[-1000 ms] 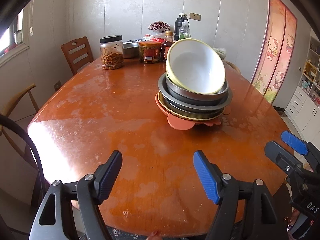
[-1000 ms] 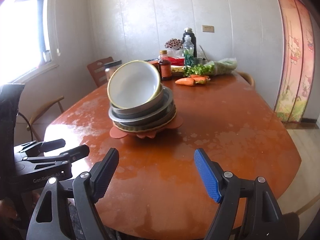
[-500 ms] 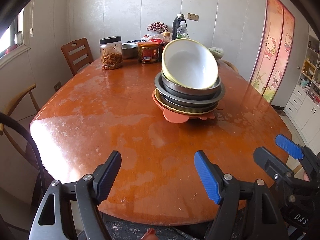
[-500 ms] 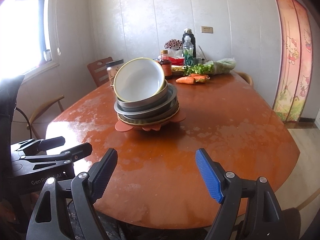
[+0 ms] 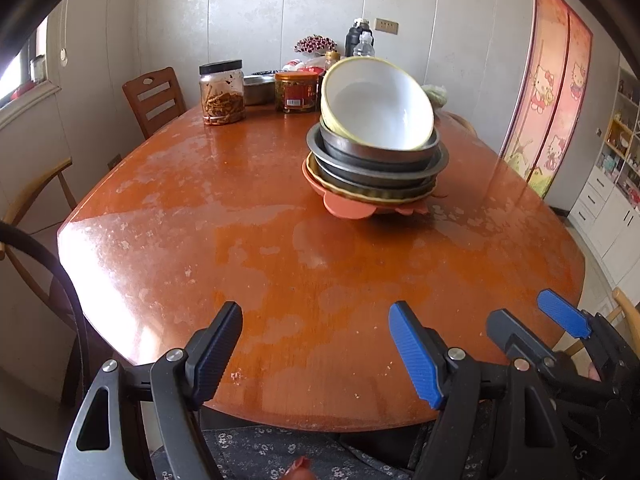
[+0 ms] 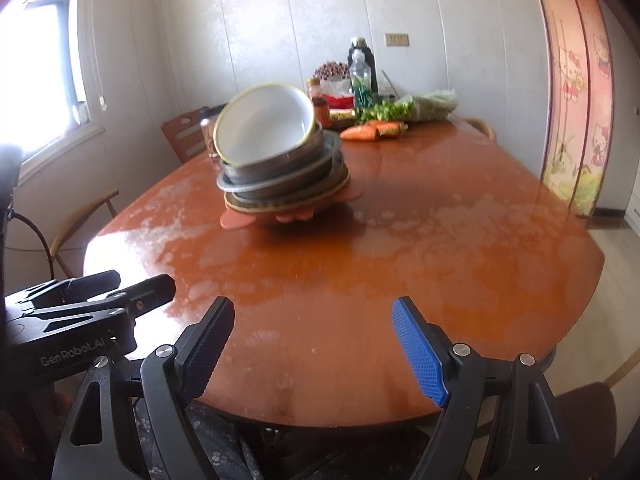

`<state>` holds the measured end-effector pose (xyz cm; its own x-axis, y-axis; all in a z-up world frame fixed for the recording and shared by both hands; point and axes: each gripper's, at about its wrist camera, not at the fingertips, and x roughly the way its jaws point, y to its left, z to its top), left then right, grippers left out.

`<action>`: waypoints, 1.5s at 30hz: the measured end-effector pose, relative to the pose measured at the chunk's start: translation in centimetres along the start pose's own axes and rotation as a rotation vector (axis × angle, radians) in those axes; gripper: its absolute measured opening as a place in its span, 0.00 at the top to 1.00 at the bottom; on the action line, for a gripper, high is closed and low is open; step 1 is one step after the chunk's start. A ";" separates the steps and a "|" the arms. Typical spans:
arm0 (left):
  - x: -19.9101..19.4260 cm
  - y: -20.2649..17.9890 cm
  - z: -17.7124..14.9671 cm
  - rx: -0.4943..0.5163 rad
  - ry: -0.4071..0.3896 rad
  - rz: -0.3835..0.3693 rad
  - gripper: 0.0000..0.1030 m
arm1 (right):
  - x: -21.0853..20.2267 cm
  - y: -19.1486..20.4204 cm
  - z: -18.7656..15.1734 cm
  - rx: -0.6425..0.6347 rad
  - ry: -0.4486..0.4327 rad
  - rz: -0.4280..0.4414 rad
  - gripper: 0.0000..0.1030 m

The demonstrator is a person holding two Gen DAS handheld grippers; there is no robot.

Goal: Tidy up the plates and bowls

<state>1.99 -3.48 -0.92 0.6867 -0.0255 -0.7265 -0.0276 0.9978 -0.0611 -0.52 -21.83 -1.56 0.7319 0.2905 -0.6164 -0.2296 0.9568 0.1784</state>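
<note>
Orange-brown lacquered wood, worn in pale patches, forms the oval table (image 5: pixel 248 240) on which all listed items are placed.

Stacked dishes (image 5: pixel 374 168): set past the middle of the table, well apart from both grippers. At the base an orange plate with lobed tabs (image 5: pixel 346 208) is seen; on it a yellow-rimmed plate, then grey metal pans (image 5: pixel 376 160) nested one in another. At the top a white bowl with a yellow rim (image 5: pixel 378 106) is lodged tilted, its opening turned toward the cameras.

Left gripper (image 5: pixel 316 344): held low over the near table edge, jaws spread wide, nothing between them. One pad is black, the other blue. The same gripper is seen in the right wrist view at lower left (image 6: pixel 132 284).

Right gripper (image 6: pixel 314 344): likewise held above the near edge, jaws wide apart and empty. It is seen at lower right of the left wrist view (image 5: pixel 532 316).

Far end of table, left wrist view: a clear jar with a black lid (image 5: pixel 222 94), a metal basin (image 5: pixel 258 89), a jar with an orange label (image 5: pixel 296 92), bottles and a bunch of small flowers (image 5: pixel 316 44).

Far end, right wrist view: carrots (image 6: pixel 370 131) and leafy greens in a bag (image 6: pixel 416 108) are laid beside a dark flask (image 6: pixel 362 66).

Surroundings: wooden chairs (image 5: pixel 154 98) are placed along the left side; a cartoon-printed curtain (image 5: pixel 556 92) is hung at right. Floral fabric (image 5: pixel 256 448) is visible below the table edge.
</note>
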 end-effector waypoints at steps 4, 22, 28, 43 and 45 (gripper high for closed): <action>0.6 -0.3 -0.3 0.008 0.019 -0.001 0.27 | 0.5 -0.1 -0.2 0.012 0.010 -0.006 0.20; 1.7 -0.3 -0.9 -0.003 0.050 -0.012 0.27 | 0.8 -0.3 0.0 0.013 0.008 -0.015 0.20; 1.7 -0.2 -0.9 -0.007 0.052 -0.010 0.27 | 0.7 -0.1 0.0 0.014 0.003 -0.018 0.20; 1.5 0.0 -1.1 -0.009 0.058 -0.011 0.27 | 0.9 -0.1 -0.2 0.015 0.006 -0.020 0.20; 1.6 0.0 -1.2 -0.006 0.062 -0.010 0.27 | 0.8 0.0 -0.2 0.013 0.009 -0.019 0.20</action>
<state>2.26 -3.63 -2.91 0.6405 -0.0395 -0.7669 -0.0256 0.9970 -0.0728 -0.03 -21.62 -2.24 0.7301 0.2722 -0.6268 -0.2073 0.9622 0.1764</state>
